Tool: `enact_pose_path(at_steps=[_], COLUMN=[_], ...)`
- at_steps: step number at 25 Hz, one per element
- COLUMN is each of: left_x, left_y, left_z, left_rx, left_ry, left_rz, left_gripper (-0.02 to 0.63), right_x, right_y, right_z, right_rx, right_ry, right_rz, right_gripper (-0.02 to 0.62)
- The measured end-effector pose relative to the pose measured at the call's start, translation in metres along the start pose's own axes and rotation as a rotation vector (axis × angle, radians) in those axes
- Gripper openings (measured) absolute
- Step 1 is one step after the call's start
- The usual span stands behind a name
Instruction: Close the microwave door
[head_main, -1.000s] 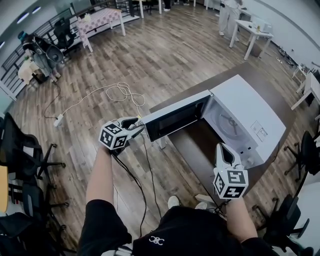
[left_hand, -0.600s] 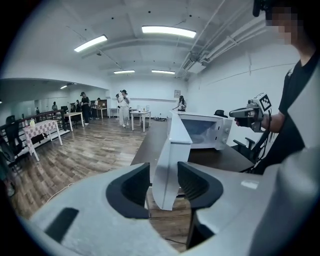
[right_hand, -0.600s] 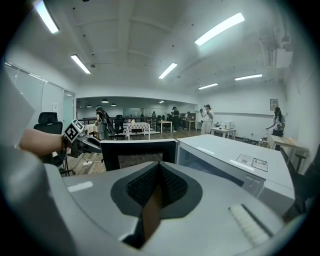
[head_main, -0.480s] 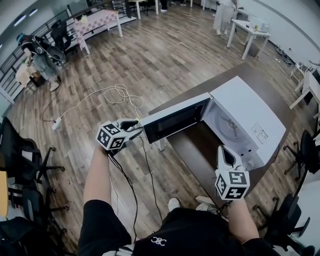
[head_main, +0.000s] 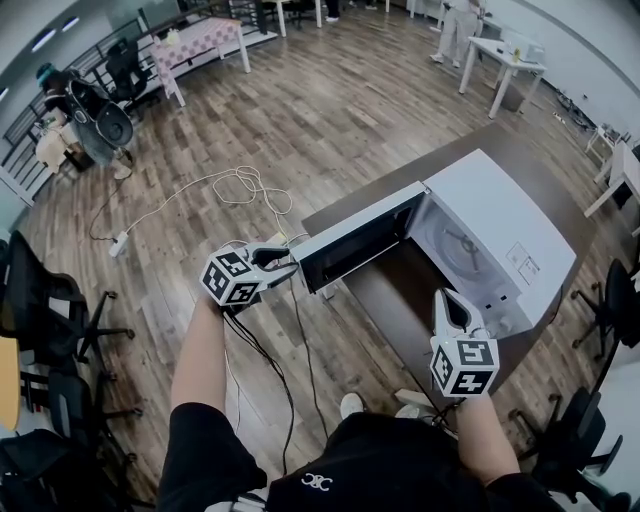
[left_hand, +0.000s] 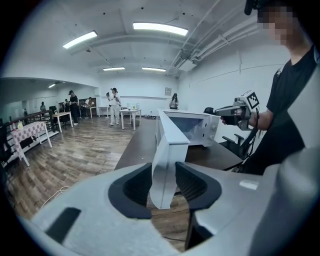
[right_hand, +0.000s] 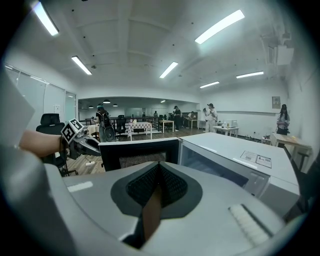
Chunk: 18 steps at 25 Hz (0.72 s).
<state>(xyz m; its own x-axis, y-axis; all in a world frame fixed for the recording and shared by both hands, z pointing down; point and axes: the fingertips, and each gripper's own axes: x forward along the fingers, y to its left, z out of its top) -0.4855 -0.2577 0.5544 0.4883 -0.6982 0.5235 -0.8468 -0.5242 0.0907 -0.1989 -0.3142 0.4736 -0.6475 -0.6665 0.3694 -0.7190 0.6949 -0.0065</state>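
Door (head_main: 352, 240): swung wide open to the left of the microwave (head_main: 500, 235), which stands on the table (head_main: 395, 300). The free edge is taken between the jaws of the left gripper (head_main: 284, 262). The jaws have just been closing, and the pads appear to lie against both faces of the edge.

Risks as judged:
- The hold is shallow, so the edge may slip out as the door is swung right.
- The jaws may be trapped against the cavity frame if not let go in time.
- The microwave may be shifted by a hard shove.

The left forearm is stretched out over the floor, with the gripper aimed right and tilted slightly down. The right gripper (right_hand: 159, 186) is held near the microwave's front. It is pressed together and empty, and is aimed at the far side.
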Motion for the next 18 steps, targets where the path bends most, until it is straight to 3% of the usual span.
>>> enact_pose_path(at_steps=[8,11,18], left_x=[0.008,0.016,0.038], left_y=[-0.038,-0.062,-0.116], left_z=[-0.001,0.000,0.008], left_rx=[0.001,0.036,0.110], left_ry=[0.007,0.034,0.070], left_rz=[-0.083,-0.141,-0.269], left_gripper=[0.138,0.137,0.196], right_x=[-0.008,-0.012,-0.029], right_y=[0.000,-0.002,-0.013], right_z=[-0.008,-0.010,-0.012], right_rx=[0.002,0.002,0.022], right_ry=[-0.001,-0.003,-0.011], right_rz=[-0.006,-0.006,-0.031], right_gripper=[0.009,0.009,0.009])
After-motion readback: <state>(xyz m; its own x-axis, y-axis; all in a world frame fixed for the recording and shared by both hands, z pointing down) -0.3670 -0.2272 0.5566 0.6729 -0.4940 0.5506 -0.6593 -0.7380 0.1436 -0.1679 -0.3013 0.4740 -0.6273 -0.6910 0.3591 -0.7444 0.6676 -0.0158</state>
